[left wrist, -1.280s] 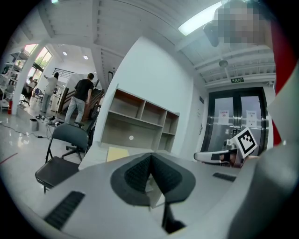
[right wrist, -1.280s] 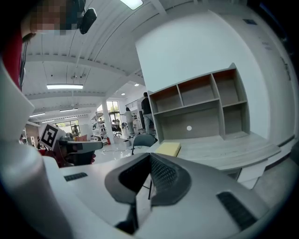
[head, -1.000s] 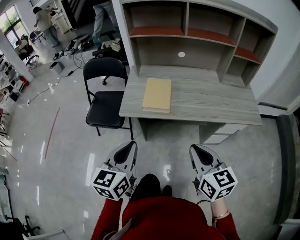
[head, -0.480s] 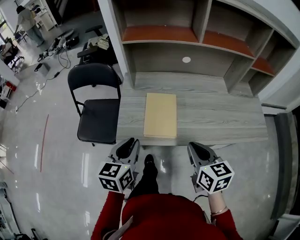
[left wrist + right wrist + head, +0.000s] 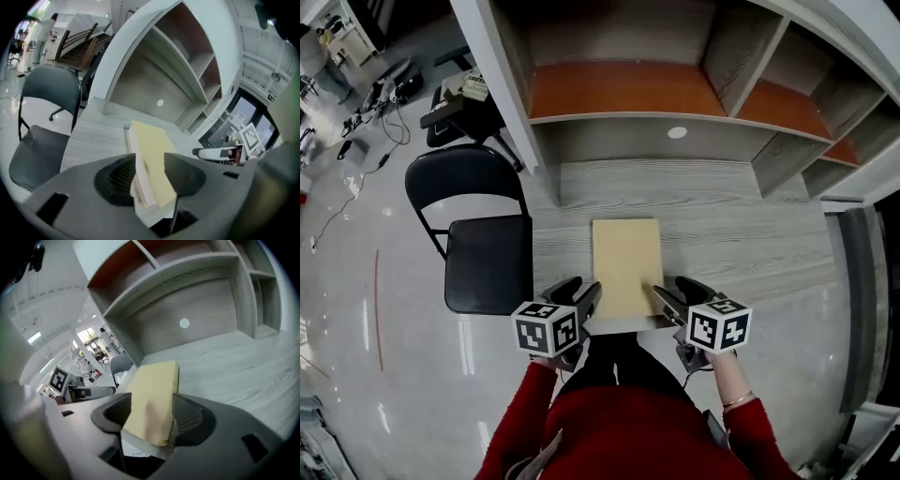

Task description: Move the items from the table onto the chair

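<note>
A flat tan book (image 5: pixel 626 265) lies on the grey wooden desk (image 5: pixel 741 244), its near end at the front edge. My left gripper (image 5: pixel 589 296) is at the book's near left corner and my right gripper (image 5: pixel 661 296) at its near right corner. Both pairs of jaws have just been opening. In the left gripper view the book (image 5: pixel 149 157) has its corner between the open jaws of the left gripper (image 5: pixel 147 164). In the right gripper view the book (image 5: pixel 154 380) likewise sits between the spread jaws of the right gripper (image 5: pixel 151 409). A black folding chair (image 5: pixel 487 262) stands left of the desk.
A hutch with orange-backed shelves (image 5: pixel 619 89) rises from the back of the desk. A small white disc (image 5: pixel 677 133) is on its back panel. Cables and an office chair (image 5: pixel 450 103) lie on the glossy floor at the far left.
Both grippers have gone forward and down from over the floor to the desk's front edge. Their jaws, shut before, now stand apart around the book's near corners.
</note>
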The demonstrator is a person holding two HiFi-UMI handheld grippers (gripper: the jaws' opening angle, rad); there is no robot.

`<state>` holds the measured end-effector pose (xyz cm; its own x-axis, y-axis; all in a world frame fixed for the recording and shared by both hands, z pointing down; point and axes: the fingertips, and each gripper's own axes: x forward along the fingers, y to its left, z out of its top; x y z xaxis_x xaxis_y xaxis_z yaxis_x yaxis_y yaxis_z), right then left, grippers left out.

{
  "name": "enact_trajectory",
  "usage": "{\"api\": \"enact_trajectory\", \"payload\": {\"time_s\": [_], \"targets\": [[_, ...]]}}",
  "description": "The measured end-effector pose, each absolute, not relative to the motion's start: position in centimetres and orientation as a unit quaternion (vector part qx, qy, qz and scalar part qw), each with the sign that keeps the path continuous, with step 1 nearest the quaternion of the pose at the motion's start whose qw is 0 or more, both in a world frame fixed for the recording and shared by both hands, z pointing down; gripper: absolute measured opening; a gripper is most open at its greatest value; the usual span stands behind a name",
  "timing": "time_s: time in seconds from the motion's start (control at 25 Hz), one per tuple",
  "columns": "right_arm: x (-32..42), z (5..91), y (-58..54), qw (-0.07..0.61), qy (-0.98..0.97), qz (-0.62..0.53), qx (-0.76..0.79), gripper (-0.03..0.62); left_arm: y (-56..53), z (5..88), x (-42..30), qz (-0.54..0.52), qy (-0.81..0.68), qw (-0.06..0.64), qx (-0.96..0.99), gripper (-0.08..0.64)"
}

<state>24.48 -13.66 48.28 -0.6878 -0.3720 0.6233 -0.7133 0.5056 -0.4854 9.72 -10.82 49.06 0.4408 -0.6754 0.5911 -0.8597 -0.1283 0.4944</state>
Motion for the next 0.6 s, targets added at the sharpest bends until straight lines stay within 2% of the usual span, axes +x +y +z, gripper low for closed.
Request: {"api": "enact_trajectory", "payload": {"time_s": [0.12, 0.32, 0.56, 0.6], "targets": [[24.3, 50.6, -14.0, 0.255, -0.821, 0.415, 0.296, 0.302, -11.7, 50.5, 10.2, 0.111, -0.493, 0.457, 0.732, 0.189], [24.1, 53.9, -14.8, 0.308, -0.803, 0.432, 0.273, 0.316, -12.0, 52.8, 10.5, 0.121, -0.472, 0.508, 0.71, 0.187], [23.4, 54.9, -14.8, 0.289, -0.774, 0.513, 0.232, 0.311, -12.5, 53.3, 11.3, 0.096, -0.45, 0.549, 0.697, 0.195], [23.1, 54.9, -14.6, 0.282, -0.772, 0.525, 0.221, 0.292, -12.5, 53.4, 11.5, 0.087, -0.443, 0.557, 0.697, 0.193]]}}
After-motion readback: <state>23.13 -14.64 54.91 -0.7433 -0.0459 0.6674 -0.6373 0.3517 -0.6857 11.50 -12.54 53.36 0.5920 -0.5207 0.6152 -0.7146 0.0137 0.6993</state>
